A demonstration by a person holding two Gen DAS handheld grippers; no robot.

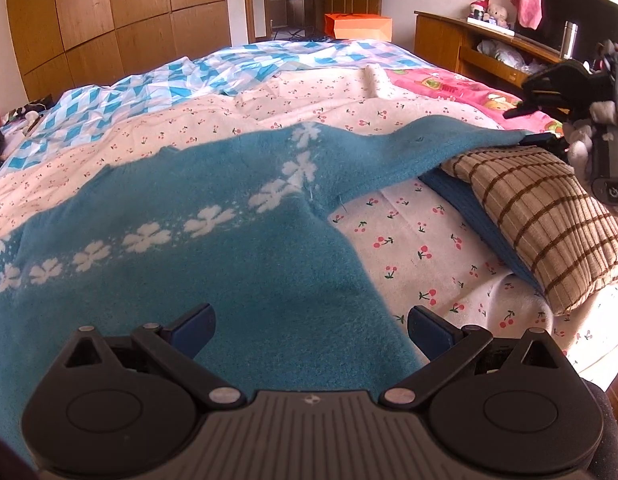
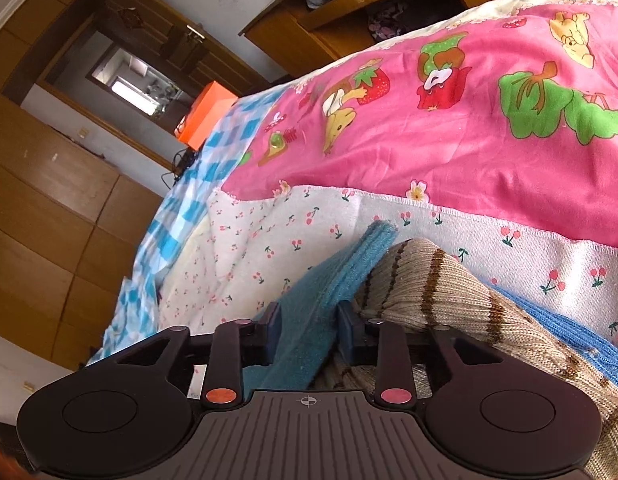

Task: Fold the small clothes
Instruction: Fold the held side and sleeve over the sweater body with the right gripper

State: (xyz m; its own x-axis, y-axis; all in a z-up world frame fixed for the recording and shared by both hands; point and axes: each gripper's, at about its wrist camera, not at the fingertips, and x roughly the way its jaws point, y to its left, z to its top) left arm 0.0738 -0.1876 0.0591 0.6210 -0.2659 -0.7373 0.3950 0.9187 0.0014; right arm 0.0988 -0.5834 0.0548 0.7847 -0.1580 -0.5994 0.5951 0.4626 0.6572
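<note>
A teal sweater [image 1: 213, 248] with a white flower band lies spread on the bed. My left gripper [image 1: 311, 330] is open just above its near hem, with teal cloth between the spread fingers. One sleeve [image 1: 449, 140] stretches right to my right gripper [image 1: 549, 140]. In the right wrist view my right gripper [image 2: 309, 330] is shut on the teal sleeve [image 2: 341, 272], held over a folded beige striped sweater [image 2: 449, 288].
The beige striped sweater [image 1: 541, 220] rests on a folded blue garment [image 1: 461, 196] at the bed's right side. A cherry-print sheet [image 1: 409, 240], a pink cartoon quilt [image 2: 469, 120] and a blue checked cover [image 1: 189, 80] lie on the bed. A wooden headboard shelf [image 1: 489, 48] stands at the right.
</note>
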